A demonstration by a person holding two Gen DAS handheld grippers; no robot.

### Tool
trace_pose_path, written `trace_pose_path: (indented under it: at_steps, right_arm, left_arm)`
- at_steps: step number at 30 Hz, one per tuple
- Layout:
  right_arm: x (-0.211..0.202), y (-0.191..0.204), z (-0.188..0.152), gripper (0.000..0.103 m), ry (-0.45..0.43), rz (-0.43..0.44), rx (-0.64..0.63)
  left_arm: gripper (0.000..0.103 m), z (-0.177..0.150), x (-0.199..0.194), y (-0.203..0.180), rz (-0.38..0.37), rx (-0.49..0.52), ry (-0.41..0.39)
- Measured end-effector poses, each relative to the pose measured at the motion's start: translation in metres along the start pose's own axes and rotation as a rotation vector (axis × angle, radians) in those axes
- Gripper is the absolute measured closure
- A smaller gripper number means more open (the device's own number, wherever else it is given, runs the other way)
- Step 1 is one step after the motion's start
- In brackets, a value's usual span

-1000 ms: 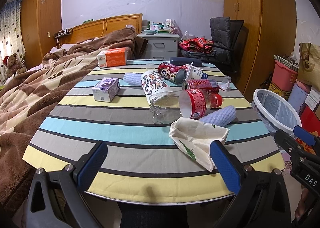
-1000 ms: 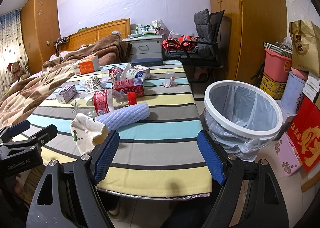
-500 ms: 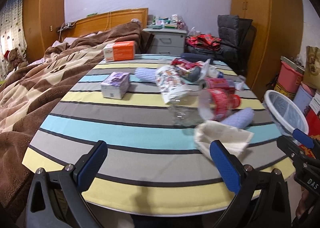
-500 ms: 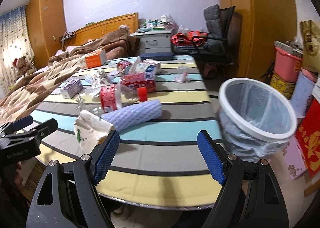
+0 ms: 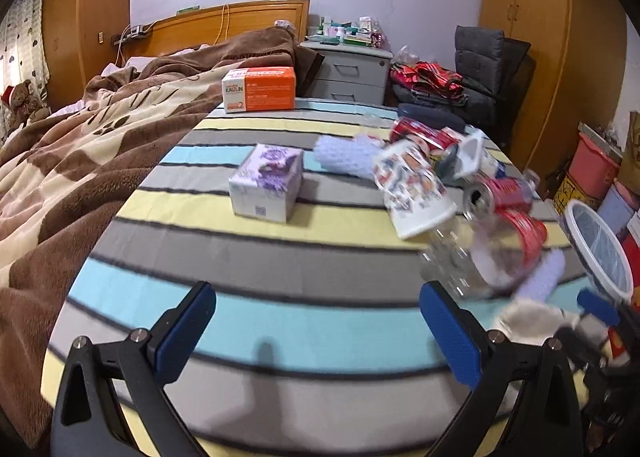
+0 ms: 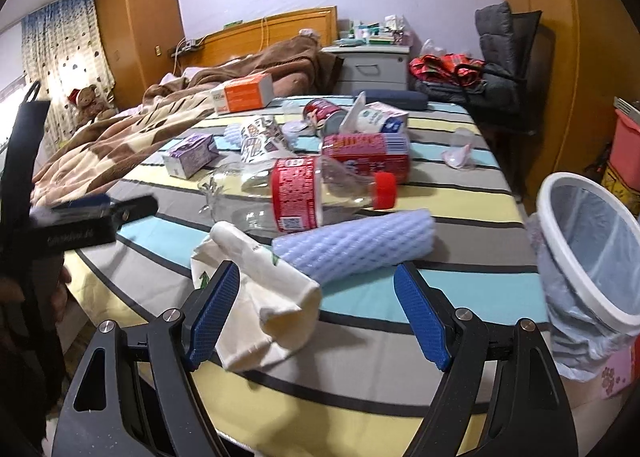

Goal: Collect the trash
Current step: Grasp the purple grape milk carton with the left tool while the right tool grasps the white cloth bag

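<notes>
Right wrist view: crumpled paper bag (image 6: 260, 297) lay at table (image 6: 360, 377) near edge, just ahead of right gripper (image 6: 316, 317), fingers spread, empty. Looked light, soft, crushable; pinch at folded middle. Left gripper (image 5: 316, 333) also spread wide, empty; bin (image 6: 592, 245) beside table.

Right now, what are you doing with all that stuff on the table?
A person is starting to clear up trash, holding a gripper in each hand. Both the left gripper and the right gripper are open and hold nothing. The right one is nearest the crumpled white bag and the blue foam sleeve. The plastic bottle, cans and paper cup lie on the striped table. The trash bin stands beside the table, and no trash can be seen in it.
</notes>
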State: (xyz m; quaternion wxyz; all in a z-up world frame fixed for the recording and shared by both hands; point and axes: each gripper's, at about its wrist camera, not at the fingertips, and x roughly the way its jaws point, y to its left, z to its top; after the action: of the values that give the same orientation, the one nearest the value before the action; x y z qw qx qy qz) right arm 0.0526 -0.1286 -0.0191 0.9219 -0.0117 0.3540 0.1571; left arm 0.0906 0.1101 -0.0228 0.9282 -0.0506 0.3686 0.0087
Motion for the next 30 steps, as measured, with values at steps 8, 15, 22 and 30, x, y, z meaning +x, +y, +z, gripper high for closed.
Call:
trace_pose_path:
  at_steps: [8,15,22,30]
  right_arm:
    - [0.013,0.0,0.0,0.062,0.048,0.013,-0.011]
    - [0.015,0.0,0.004,0.072,0.035,0.018,-0.012]
    - [0.013,0.001,0.006,0.084,0.031,0.047,-0.011]
    - [0.013,0.002,0.007,0.091,0.032,0.087,-0.002]
  left_arm:
    - [0.0,0.037,0.042,0.026,0.022,-0.026,0.033]
    - [0.001,0.048,0.063,0.033,0.037,-0.034,0.044]
    - [0.002,0.06,0.077,0.034,0.061,-0.003,0.06]
    - [0.019,0.07,0.096,0.037,0.041,-0.012,0.096]
